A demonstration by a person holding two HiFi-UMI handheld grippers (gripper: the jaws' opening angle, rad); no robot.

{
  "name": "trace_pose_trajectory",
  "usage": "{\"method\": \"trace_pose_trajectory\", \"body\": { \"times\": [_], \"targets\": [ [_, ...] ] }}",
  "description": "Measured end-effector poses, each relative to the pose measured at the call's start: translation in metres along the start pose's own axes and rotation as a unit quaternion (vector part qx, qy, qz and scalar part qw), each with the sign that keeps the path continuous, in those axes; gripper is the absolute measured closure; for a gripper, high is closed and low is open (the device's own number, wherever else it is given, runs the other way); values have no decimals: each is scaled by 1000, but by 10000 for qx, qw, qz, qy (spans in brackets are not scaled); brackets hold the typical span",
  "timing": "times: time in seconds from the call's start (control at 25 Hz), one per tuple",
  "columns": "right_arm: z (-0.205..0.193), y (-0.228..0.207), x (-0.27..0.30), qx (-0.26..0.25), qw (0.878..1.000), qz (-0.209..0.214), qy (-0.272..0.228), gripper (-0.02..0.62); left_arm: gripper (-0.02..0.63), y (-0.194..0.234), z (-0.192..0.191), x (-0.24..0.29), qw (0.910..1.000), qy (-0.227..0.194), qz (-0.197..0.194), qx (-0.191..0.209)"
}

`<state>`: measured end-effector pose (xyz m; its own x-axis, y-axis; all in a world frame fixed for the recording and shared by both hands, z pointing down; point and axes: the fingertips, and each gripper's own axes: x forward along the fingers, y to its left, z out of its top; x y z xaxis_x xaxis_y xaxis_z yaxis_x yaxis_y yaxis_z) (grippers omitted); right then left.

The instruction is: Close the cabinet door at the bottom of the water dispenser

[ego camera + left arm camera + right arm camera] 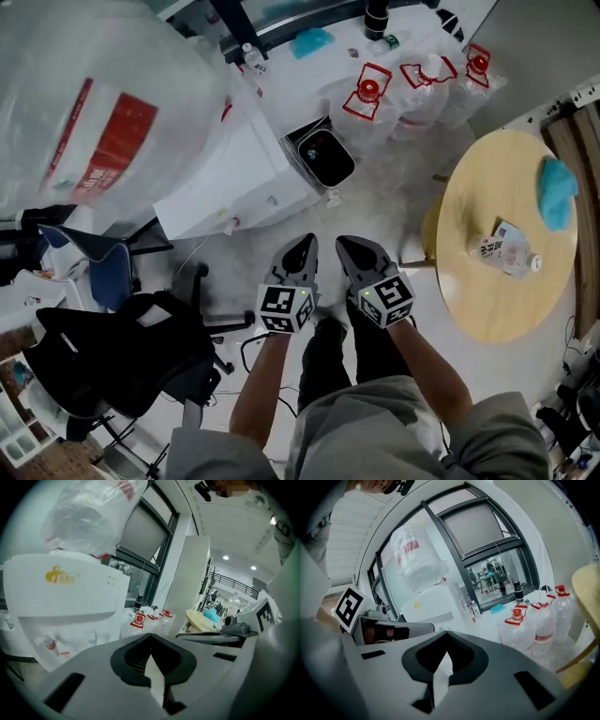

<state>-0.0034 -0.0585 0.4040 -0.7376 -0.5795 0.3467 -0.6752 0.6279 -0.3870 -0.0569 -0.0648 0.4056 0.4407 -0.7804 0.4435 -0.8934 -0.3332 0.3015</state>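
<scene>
Water dispenser point(246, 178), white, stands at the far left of the floor with a big clear bottle point(94, 103) upended on top. Its tap side faces the near left, and the left gripper view shows the taps and a yellow logo on the upper body point(61, 597). The cabinet door at its bottom cannot be made out: the head view looks down over it and the gripper's own body covers it in the left gripper view. A round wooden tabletop point(487, 291) sits at the right, carrying a blue cloth point(558, 192) and a small printed packet point(502, 248). A black office chair point(112, 352) draped with dark fabric stands at the near left. Three clear water jugs with red caps point(370, 103) line the far wall, right of the dispenser. A dark-lined bin point(325, 155) stands just beside the dispenser's right side. The left hand-held gripper point(305, 242) and the right hand-held gripper point(349, 244) are held side by side above the floor, near the dispenser but apart from it. Each one's jaws are pressed together with nothing between them, as the left gripper view point(150, 634) and the right gripper view point(446, 632) show.
</scene>
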Motion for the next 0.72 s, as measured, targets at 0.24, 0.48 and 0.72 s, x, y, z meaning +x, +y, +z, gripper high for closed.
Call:
{"method": "trace_pose_trajectory", "body": {
  "times": [0.24,0.48,0.72],
  "targets": [
    [65,27,-26,-156,9991,-1,-392,586,598,-23,65,-37,9989,-426,113,168],
    [128,59,-54,-416,9959,29,-807,586,598,-52,125,-83,9946,-855,190,561],
    [170,84,-83,-646,9915,79,-1128,586,598,-79,168,-117,9888,-1241,152,810]
  ]
}}
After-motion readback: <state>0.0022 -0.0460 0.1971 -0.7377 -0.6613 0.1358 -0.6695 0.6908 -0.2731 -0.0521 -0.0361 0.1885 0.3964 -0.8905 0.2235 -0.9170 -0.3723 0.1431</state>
